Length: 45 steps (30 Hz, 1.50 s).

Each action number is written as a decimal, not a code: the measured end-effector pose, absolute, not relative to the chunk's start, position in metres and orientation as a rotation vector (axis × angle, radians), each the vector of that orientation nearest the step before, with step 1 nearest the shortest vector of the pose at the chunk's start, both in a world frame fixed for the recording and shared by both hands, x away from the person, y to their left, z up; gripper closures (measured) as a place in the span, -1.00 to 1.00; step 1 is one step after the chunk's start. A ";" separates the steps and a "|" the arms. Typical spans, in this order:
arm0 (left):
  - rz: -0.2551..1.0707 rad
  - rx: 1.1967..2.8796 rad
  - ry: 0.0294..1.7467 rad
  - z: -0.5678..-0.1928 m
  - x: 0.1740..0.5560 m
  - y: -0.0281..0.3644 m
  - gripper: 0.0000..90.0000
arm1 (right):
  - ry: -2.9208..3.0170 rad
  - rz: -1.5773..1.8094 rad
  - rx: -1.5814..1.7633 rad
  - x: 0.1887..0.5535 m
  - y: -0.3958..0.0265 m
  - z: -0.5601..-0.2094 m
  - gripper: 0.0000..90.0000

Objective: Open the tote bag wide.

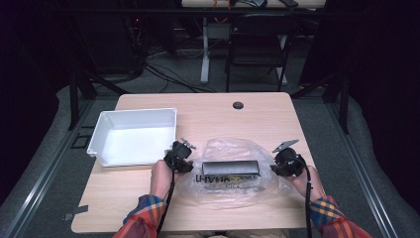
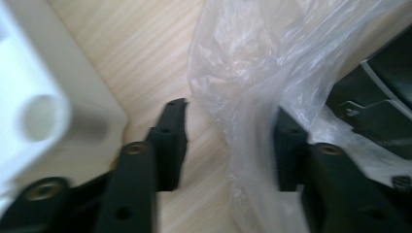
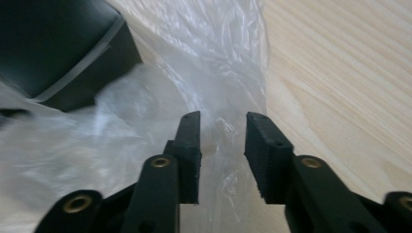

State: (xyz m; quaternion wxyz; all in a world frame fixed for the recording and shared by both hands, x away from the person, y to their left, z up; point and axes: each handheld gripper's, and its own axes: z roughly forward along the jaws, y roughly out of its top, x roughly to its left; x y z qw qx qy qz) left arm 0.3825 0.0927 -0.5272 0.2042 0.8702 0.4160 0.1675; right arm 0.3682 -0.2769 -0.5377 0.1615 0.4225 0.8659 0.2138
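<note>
**Still early: bag gripped at neither end, box inside**

Left gripper at the bag's left edge, jaws partly spread with a fold of clear film between them, pads not visibly pressing. Right gripper at the bag's right edge, jaws likewise apart, film bunched in the gap but seemingly loose. Clear plastic bag flat on the table, printed side down, dark oblong box lying across its middle, apparently inside. Probably the bag-handling stage only beginning: no firm hold on either side, box not yet out, white bin just left of the bag, nothing in it. Pale wood table with a small dark cable port near the far edge. Beyond: grey carpet, trailing cables, a folding chair, dark surroundings.
</note>
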 end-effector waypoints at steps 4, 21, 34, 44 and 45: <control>0.405 2.348 1.142 -0.501 0.372 0.106 -0.19 | 2.483 0.723 1.270 0.364 -0.283 -0.528 0.19; 0.406 2.450 1.228 -0.543 0.386 0.104 0.82 | 2.474 0.618 1.247 0.372 -0.269 -0.548 0.98; 0.325 2.332 1.171 -0.517 0.375 0.115 0.13 | 2.448 0.652 1.220 0.370 -0.272 -0.540 0.93; 0.267 2.174 1.085 -0.481 0.362 0.121 -0.64 | 2.465 0.704 1.204 0.367 -0.269 -0.536 0.91; 0.267 2.174 1.085 -0.481 0.362 0.121 -0.66 | 2.466 0.706 1.206 0.367 -0.269 -0.536 0.91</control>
